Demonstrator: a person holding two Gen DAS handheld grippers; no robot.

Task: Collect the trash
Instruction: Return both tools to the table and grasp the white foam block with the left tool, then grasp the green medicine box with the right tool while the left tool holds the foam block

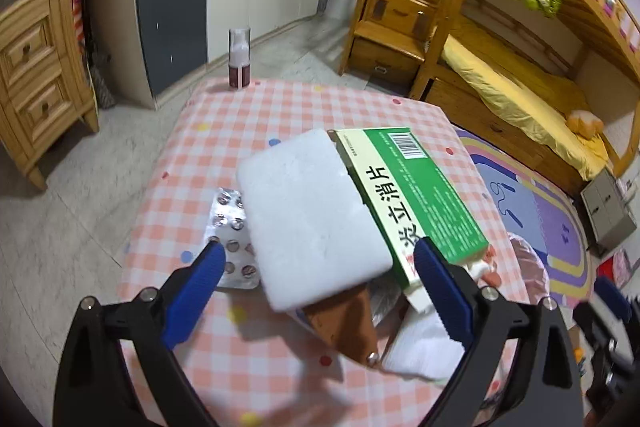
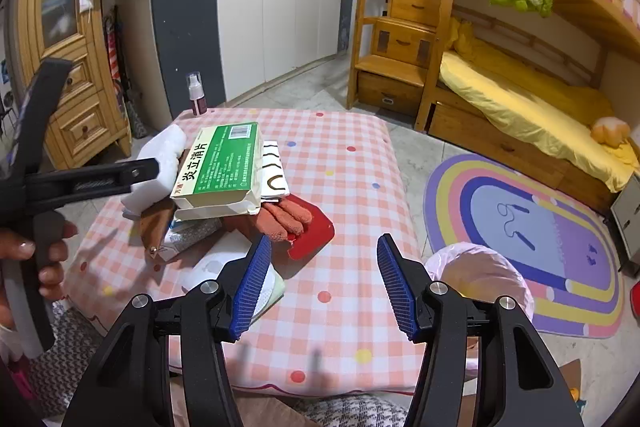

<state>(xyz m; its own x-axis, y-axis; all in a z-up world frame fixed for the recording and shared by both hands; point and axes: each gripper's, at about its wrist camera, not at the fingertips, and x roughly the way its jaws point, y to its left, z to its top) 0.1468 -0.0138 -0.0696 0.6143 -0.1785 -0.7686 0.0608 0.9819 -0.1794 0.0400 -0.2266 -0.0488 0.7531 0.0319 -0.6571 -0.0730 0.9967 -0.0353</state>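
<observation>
A pile of trash lies on the pink checked table point(image 2: 340, 187). In the left wrist view a white foam block point(image 1: 312, 211) tops it, with a green medicine box point(image 1: 416, 195) to its right, a silver pill blister point(image 1: 232, 235) to its left, a brown pointed piece point(image 1: 348, 323) and white tissue point(image 1: 420, 347) below. My left gripper point(image 1: 320, 259) is open, its fingers on either side of the foam block. In the right wrist view the green box point(image 2: 224, 163), orange glove point(image 2: 288, 217) and red piece point(image 2: 316, 231) show. My right gripper point(image 2: 324, 259) is open and empty above the table.
A spray bottle point(image 1: 239, 59) stands at the table's far edge. A bin lined with a pink bag point(image 2: 480, 279) sits right of the table. A rainbow rug point(image 2: 528, 227), a wooden bunk bed point(image 2: 520, 99) and a wooden cabinet point(image 2: 76, 67) surround it.
</observation>
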